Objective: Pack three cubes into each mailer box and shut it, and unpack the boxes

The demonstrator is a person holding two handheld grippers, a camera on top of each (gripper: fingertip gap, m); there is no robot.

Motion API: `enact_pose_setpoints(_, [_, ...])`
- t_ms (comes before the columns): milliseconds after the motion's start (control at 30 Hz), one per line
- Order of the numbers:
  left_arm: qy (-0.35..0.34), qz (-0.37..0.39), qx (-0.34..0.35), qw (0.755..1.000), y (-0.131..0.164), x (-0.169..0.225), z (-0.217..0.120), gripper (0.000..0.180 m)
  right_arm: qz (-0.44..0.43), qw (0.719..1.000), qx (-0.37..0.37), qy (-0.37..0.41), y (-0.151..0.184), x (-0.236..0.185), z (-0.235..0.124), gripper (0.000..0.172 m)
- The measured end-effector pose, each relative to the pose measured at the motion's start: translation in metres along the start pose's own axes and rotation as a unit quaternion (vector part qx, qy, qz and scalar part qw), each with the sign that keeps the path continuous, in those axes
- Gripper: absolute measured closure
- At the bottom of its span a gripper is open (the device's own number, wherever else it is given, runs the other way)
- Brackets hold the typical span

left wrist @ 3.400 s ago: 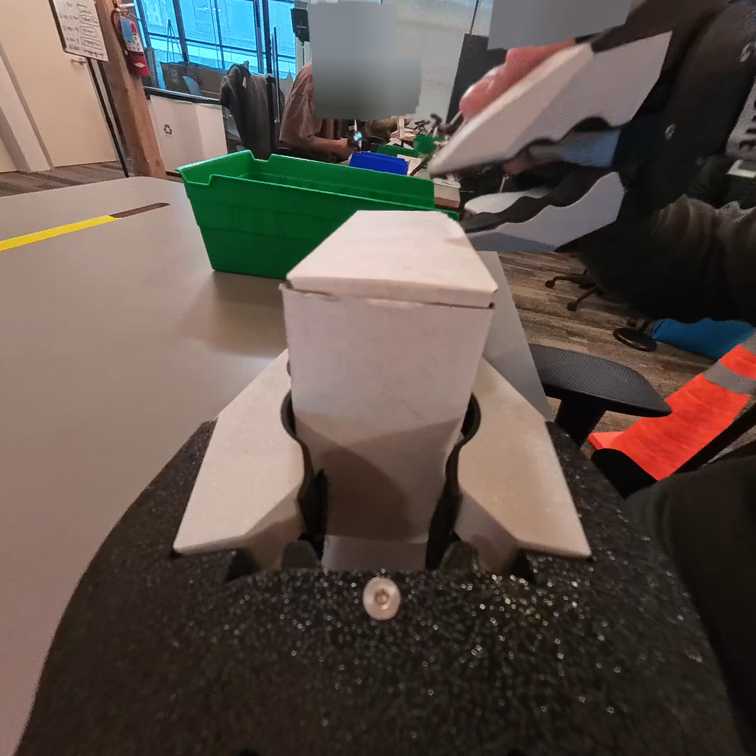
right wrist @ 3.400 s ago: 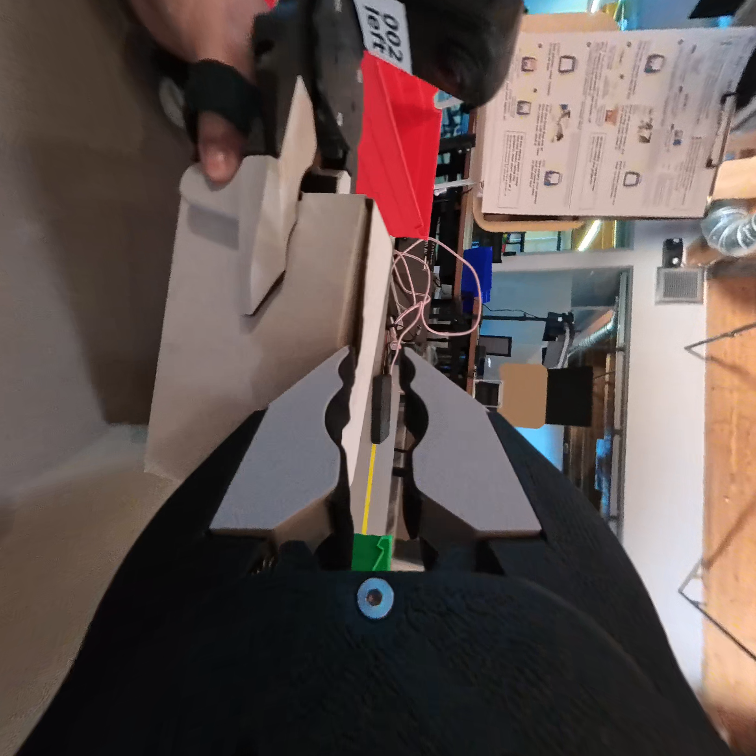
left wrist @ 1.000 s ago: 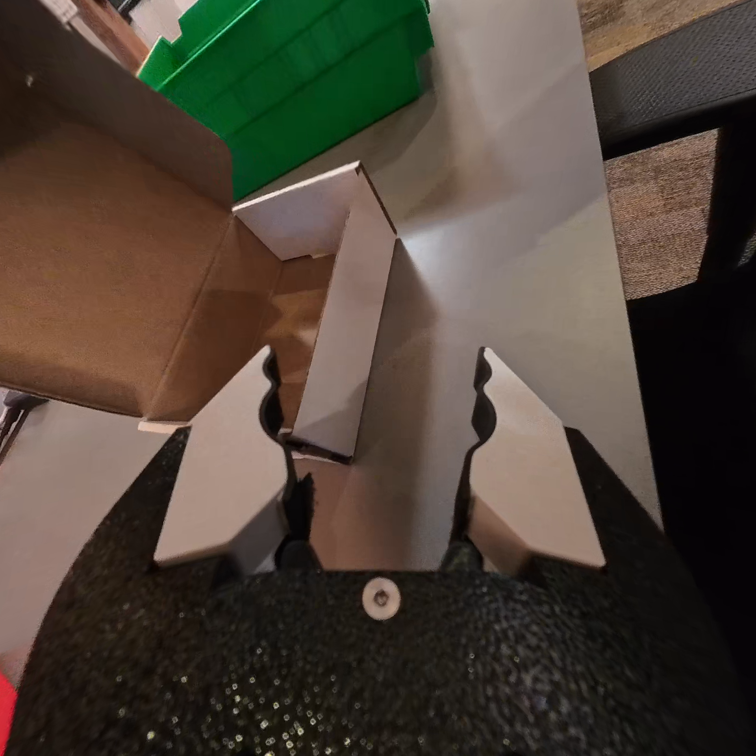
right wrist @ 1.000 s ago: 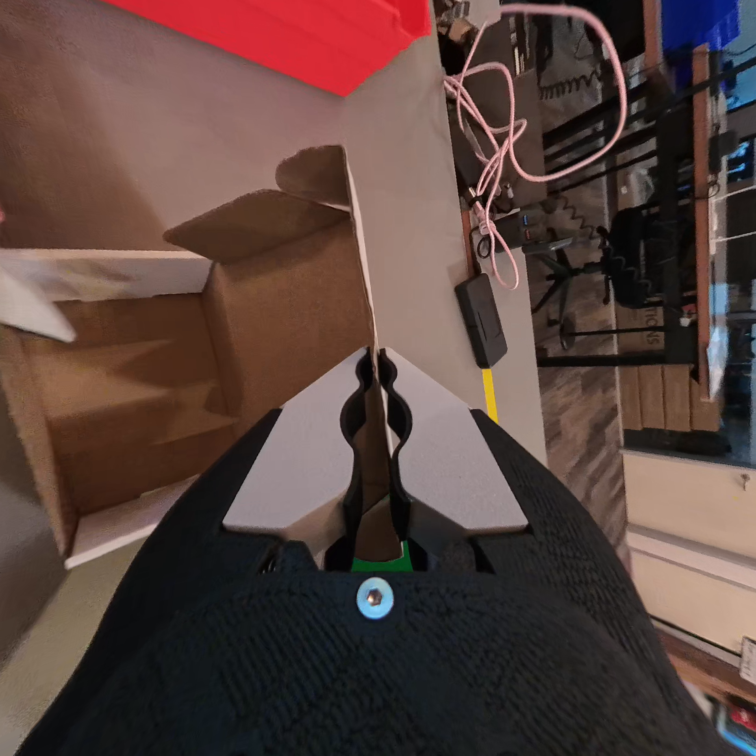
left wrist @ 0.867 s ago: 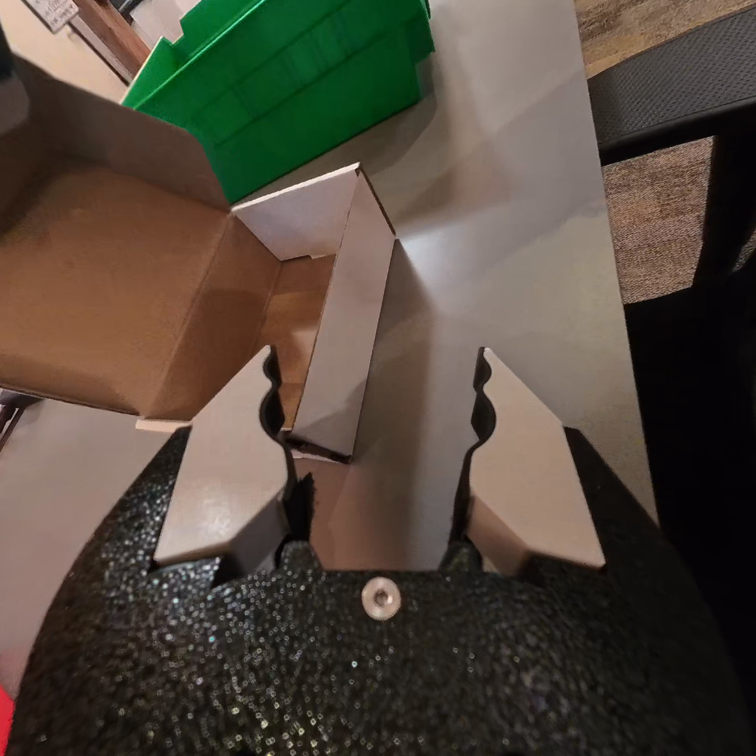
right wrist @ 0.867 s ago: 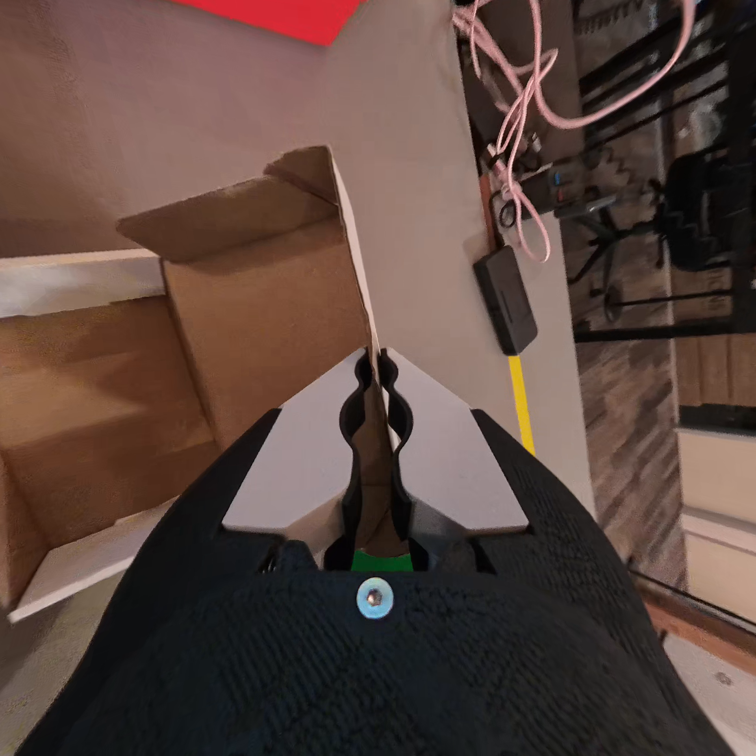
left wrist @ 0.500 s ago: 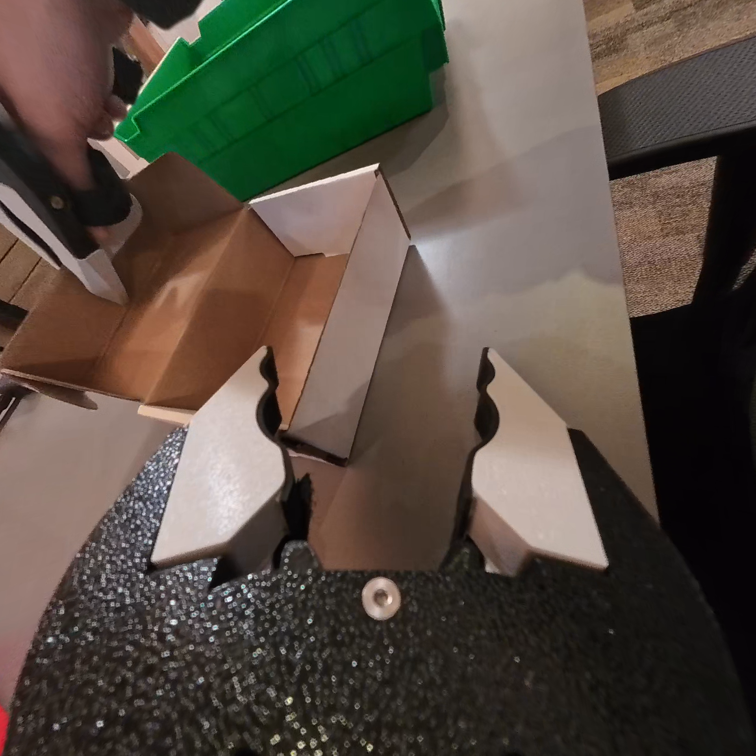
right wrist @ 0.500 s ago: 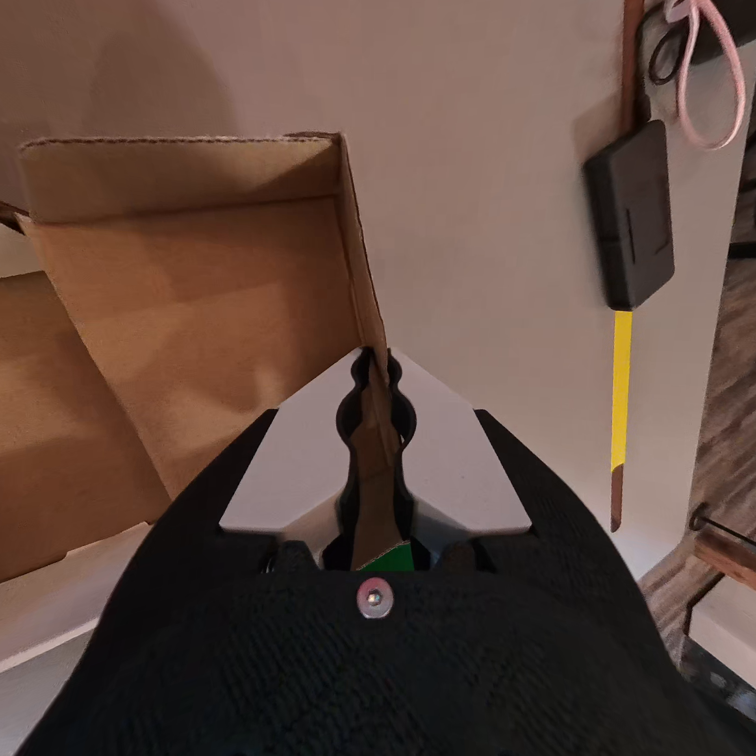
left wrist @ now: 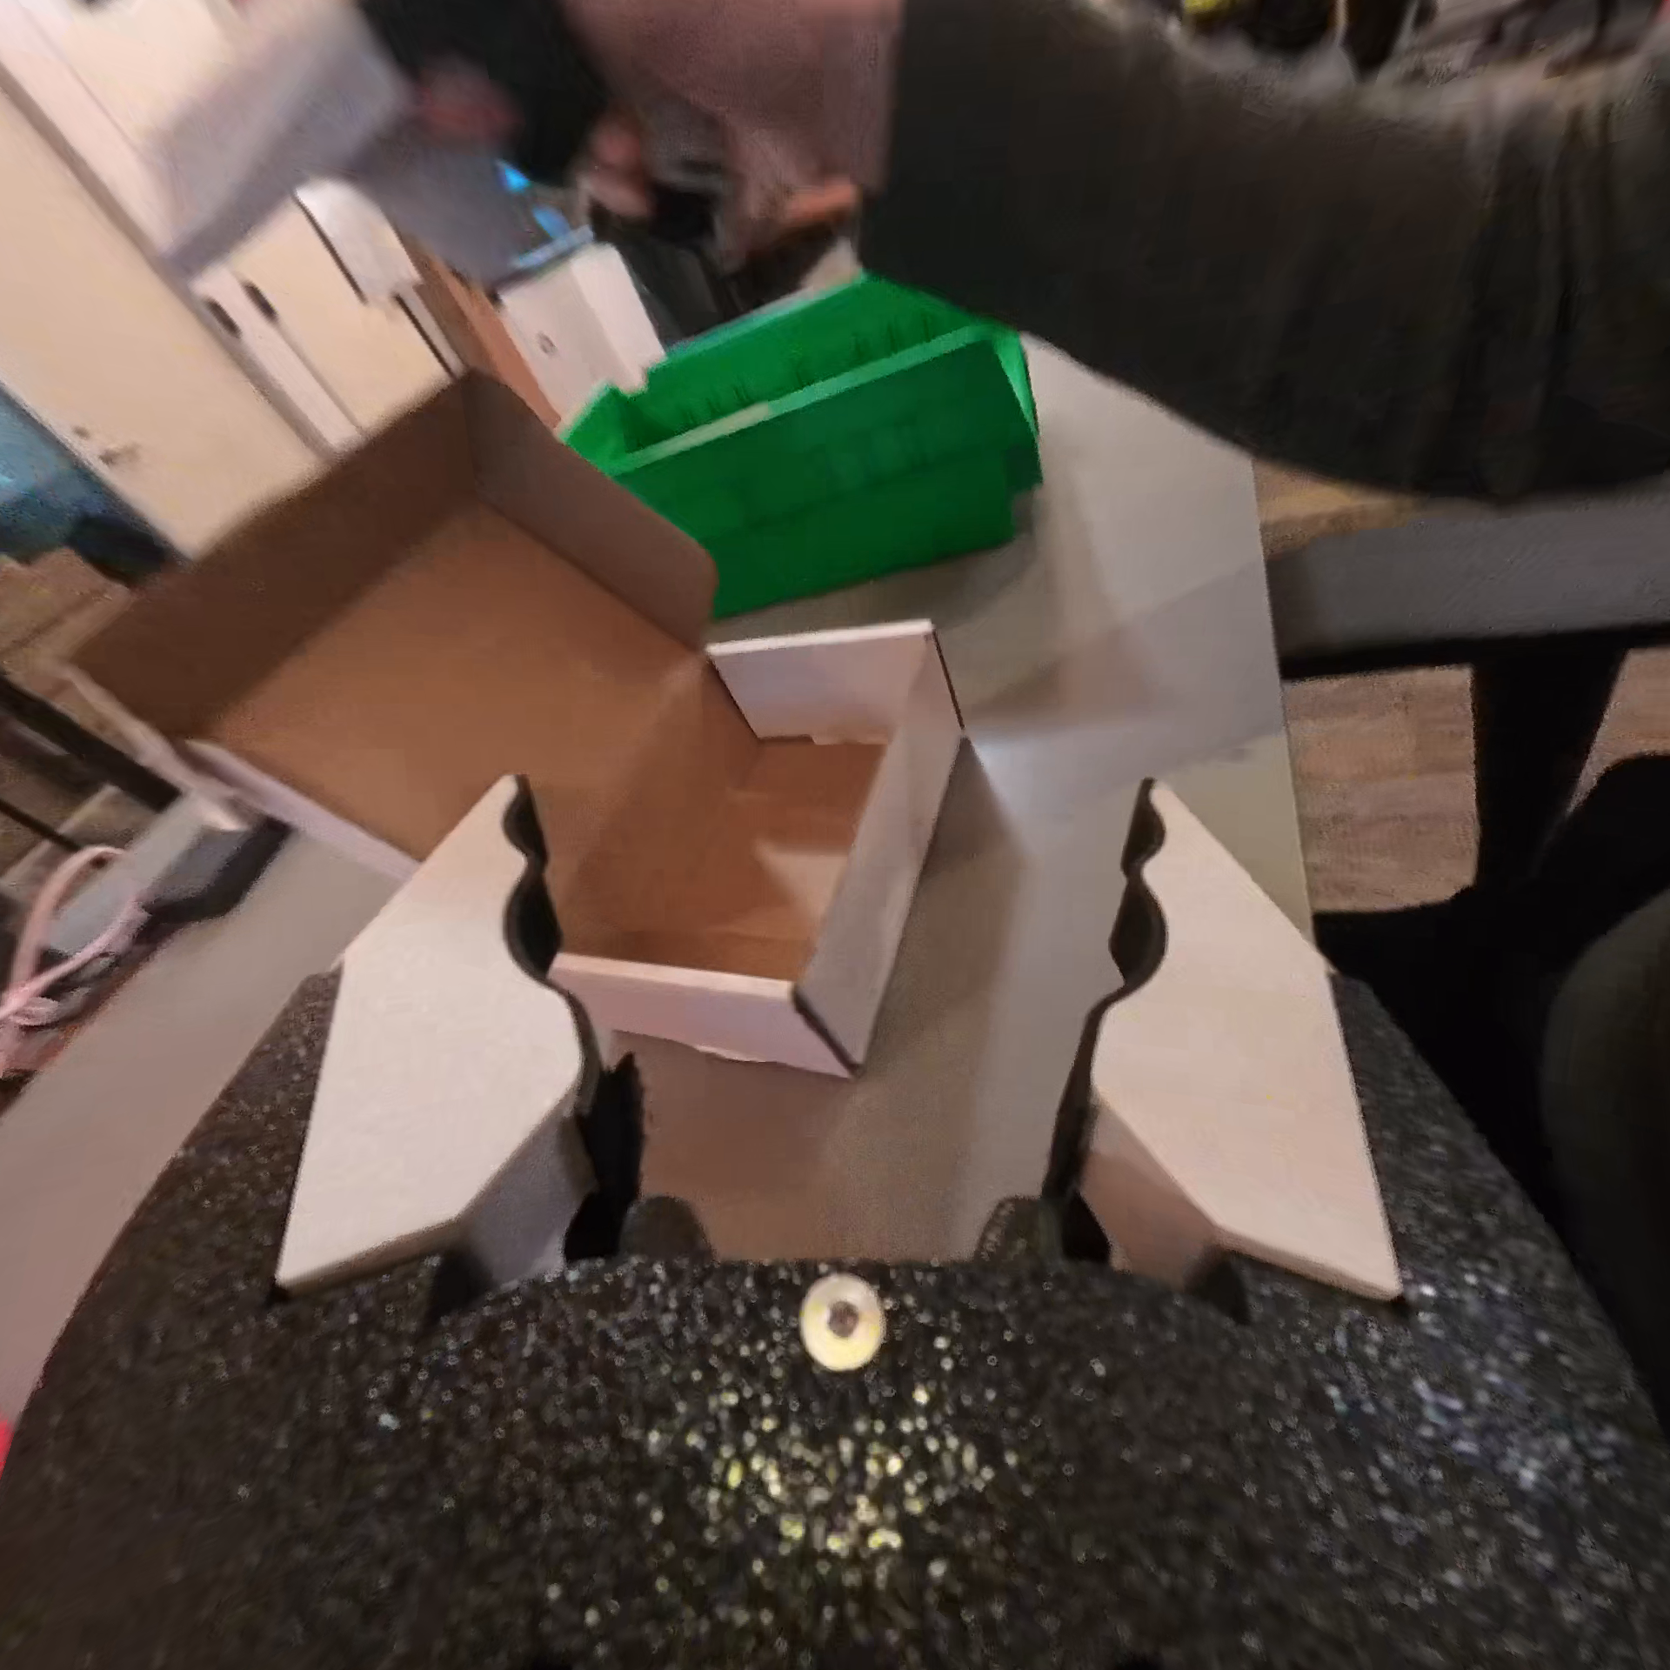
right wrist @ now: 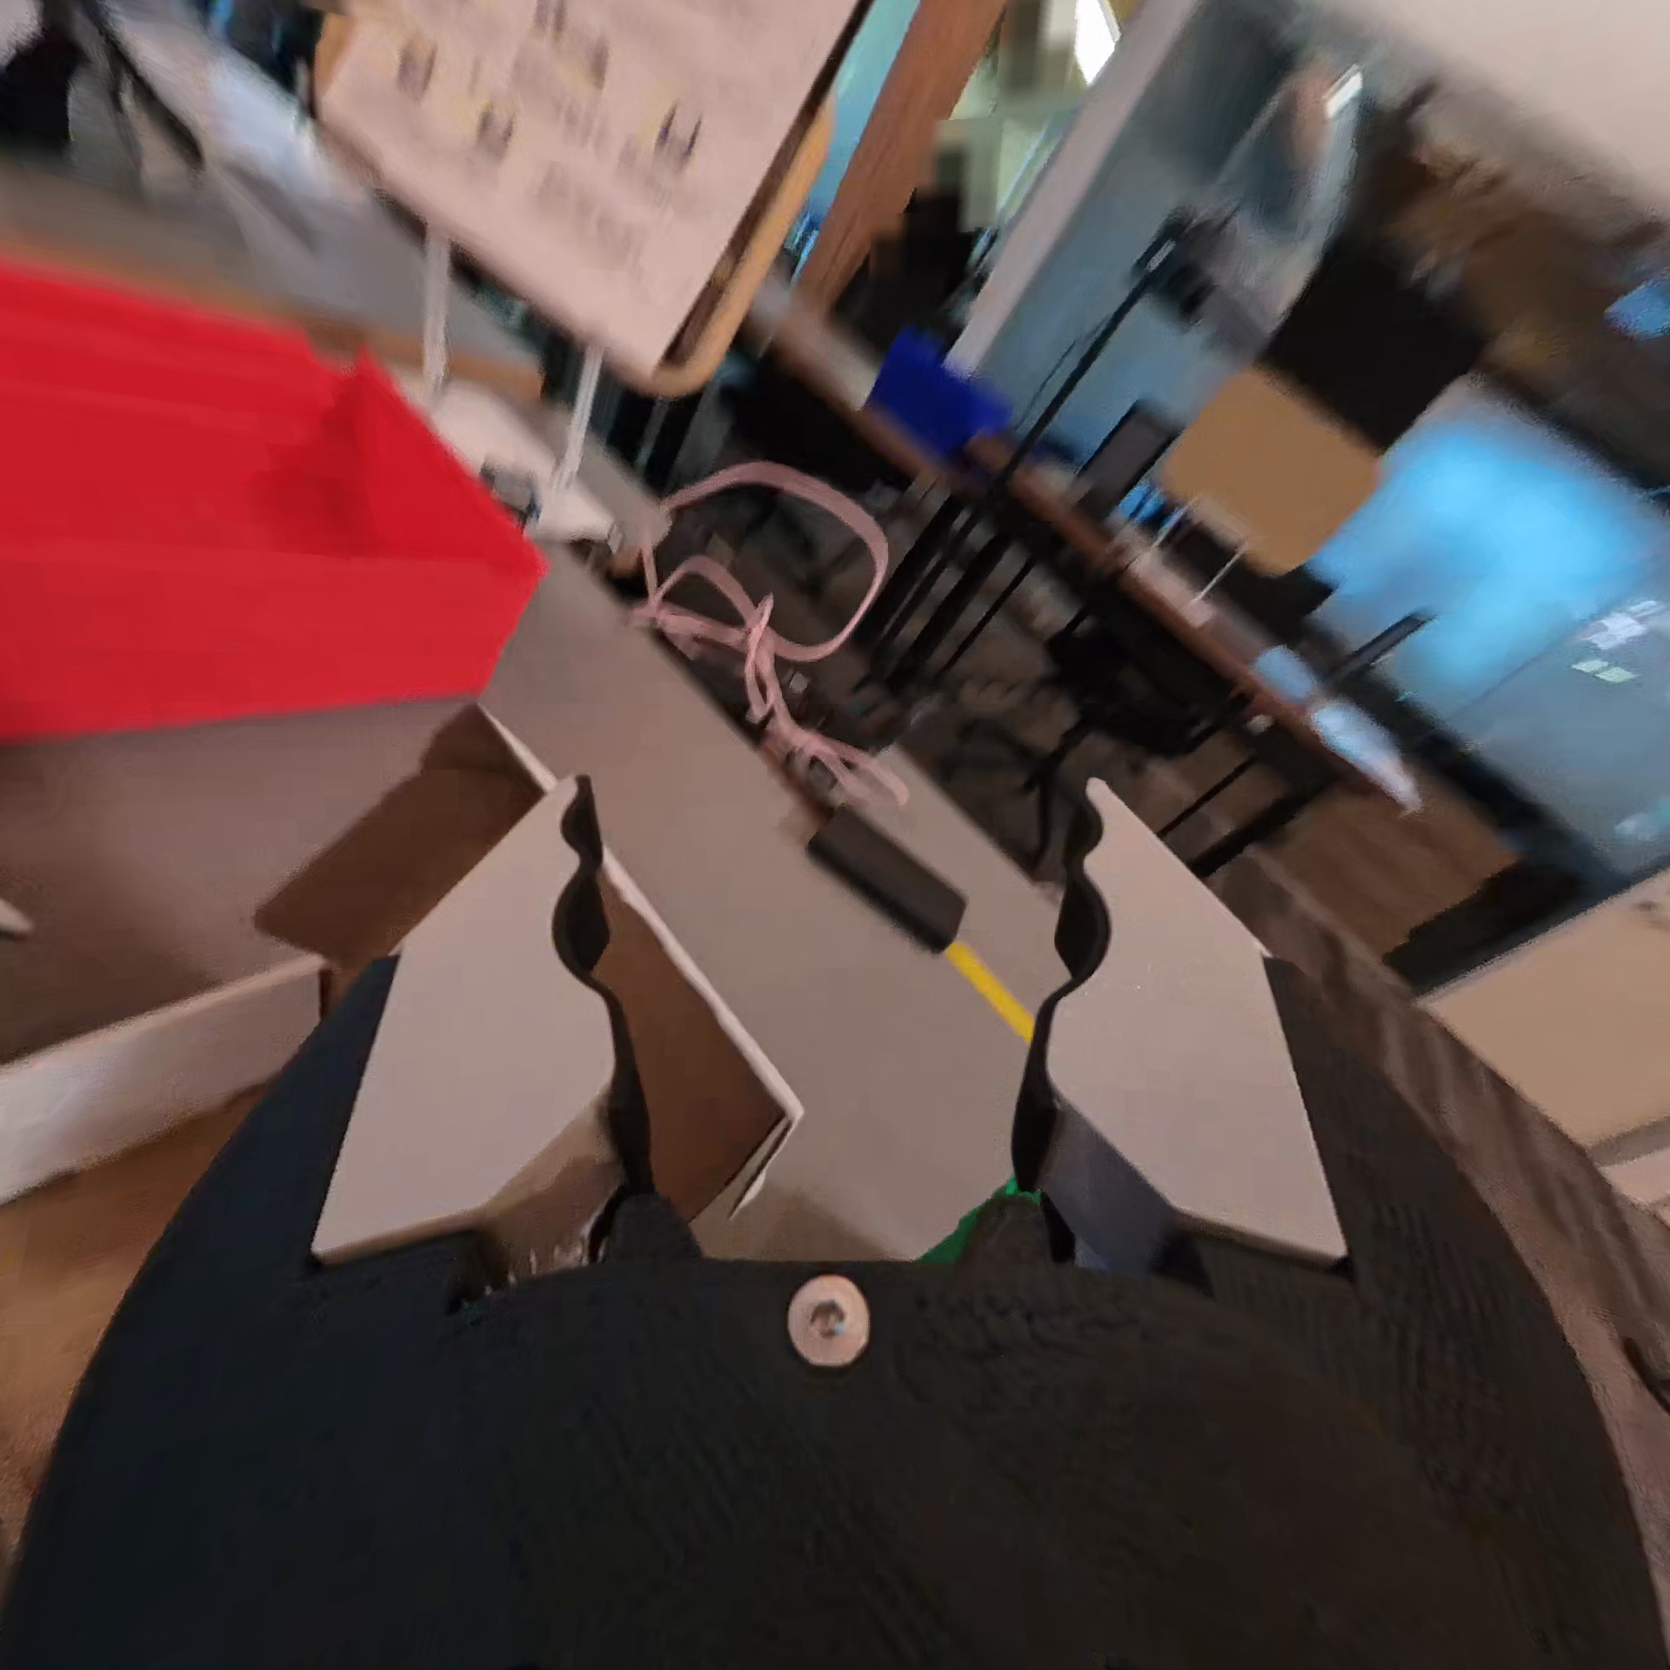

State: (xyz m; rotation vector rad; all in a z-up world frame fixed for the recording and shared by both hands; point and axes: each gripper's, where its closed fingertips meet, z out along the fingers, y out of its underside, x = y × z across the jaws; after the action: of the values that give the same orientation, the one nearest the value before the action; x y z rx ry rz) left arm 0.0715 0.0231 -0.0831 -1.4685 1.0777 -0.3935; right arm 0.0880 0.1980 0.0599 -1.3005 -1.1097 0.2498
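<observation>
The mailer box [left wrist: 895,867], white outside and brown inside, stands open on the grey table [left wrist: 1130,651] with its lid [left wrist: 407,614] folded back to the left. My left gripper [left wrist: 831,795] is open and holds nothing; the box's near right corner sits between its fingers, which do not press on it. My right gripper [right wrist: 836,795] is open too. The brown lid flap [right wrist: 687,1057] lies beside its left finger [right wrist: 488,994], away from the right finger. No cubes show in either view.
A green bin [left wrist: 813,470] stands behind the box. A person's dark sleeve [left wrist: 1265,226] reaches across above it. A red bin [right wrist: 226,542] sits at the left of the right wrist view, with a pink cable [right wrist: 768,633], a black adapter [right wrist: 886,877] and yellow tape [right wrist: 994,994] near the table's edge.
My right gripper was shut on the lid flap while swinging it open; it has now opened, let the flap go and swung up. My left gripper let the box go earlier and stays open.
</observation>
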Motion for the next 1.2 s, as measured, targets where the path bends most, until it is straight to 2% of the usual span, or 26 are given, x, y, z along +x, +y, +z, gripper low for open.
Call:
enact_pose_setpoints(33, [-0.014,0.0,0.013,1.0,-0.011,-0.009,-0.013,0.055,0.01,0.999,0.033,0.021,-0.009,0.004,-0.016,0.07])
enact_pose_setpoints(100, [-0.059,0.004,0.022,0.998,-0.027,-0.036,-0.047,0.057,0.03,0.995,0.081,0.051,-0.018,0.007,-0.047,0.072])
enact_pose_setpoints(167, [-0.13,-0.017,0.003,0.991,-0.028,-0.075,-0.089,0.063,0.036,0.989,0.122,0.079,-0.018,0.007,-0.075,0.075])
enact_pose_setpoints(233, [-0.195,-0.083,-0.054,0.976,-0.007,-0.116,-0.13,0.066,0.034,0.981,0.159,0.106,-0.011,0.006,-0.096,0.081])
enact_pose_setpoints(267, [-0.197,-0.126,-0.095,0.968,0.01,-0.129,-0.144,0.068,0.029,0.977,0.176,0.12,-0.007,0.006,-0.103,0.085])
enact_pose_setpoints(333, [-0.158,-0.213,-0.186,0.946,0.048,-0.139,-0.16,0.078,0.014,0.966,0.211,0.145,0.003,0.006,-0.113,0.095])
enact_pose_setpoints(367, [-0.144,-0.261,-0.23,0.927,0.066,-0.142,-0.166,0.085,0.009,0.961,0.228,0.155,0.007,0.006,-0.115,0.099])
enact_pose_setpoints(400, [-0.146,-0.323,-0.26,0.898,0.082,-0.148,-0.172,0.102,0.007,0.957,0.241,0.163,0.009,0.008,-0.116,0.102])
enact_pose_setpoints(500, [-0.087,-0.486,-0.307,0.814,0.108,-0.14,-0.173,0.094,0.026,0.948,0.263,0.176,0.017,0.011,-0.114,0.104])
enact_pose_setpoints(600, [-0.095,-0.516,-0.406,0.748,0.145,-0.133,-0.185,0.086,0.043,0.948,0.264,0.175,0.032,0.008,-0.107,0.107])
enact_pose_setpoints(667, [-0.09,-0.52,-0.44,0.727,0.156,-0.126,-0.187,0.089,0.044,0.953,0.249,0.167,0.04,0.005,-0.101,0.108])
enact_pose_setpoints(967, [-0.107,-0.503,-0.509,0.69,0.175,-0.113,-0.19,0.103,0.011,0.962,0.222,0.16,0.046,-0.003,-0.092,0.11])
enact_pose_setpoints(1067, [-0.111,-0.468,-0.543,0.688,0.184,-0.109,-0.192,0.112,0.002,0.965,0.213,0.155,0.048,-0.007,-0.088,0.11])
enact_pose_setpoints(1167, [-0.089,-0.452,-0.54,0.705,0.182,-0.104,-0.183,0.134,-0.002,0.966,0.209,0.151,0.049,-0.009,-0.086,0.111])
enact_pose_setpoints(1200, [-0.086,-0.439,-0.544,0.71,0.181,-0.104,-0.182,0.134,-0.002,0.966,0.209,0.151,0.049,-0.009,-0.086,0.111])
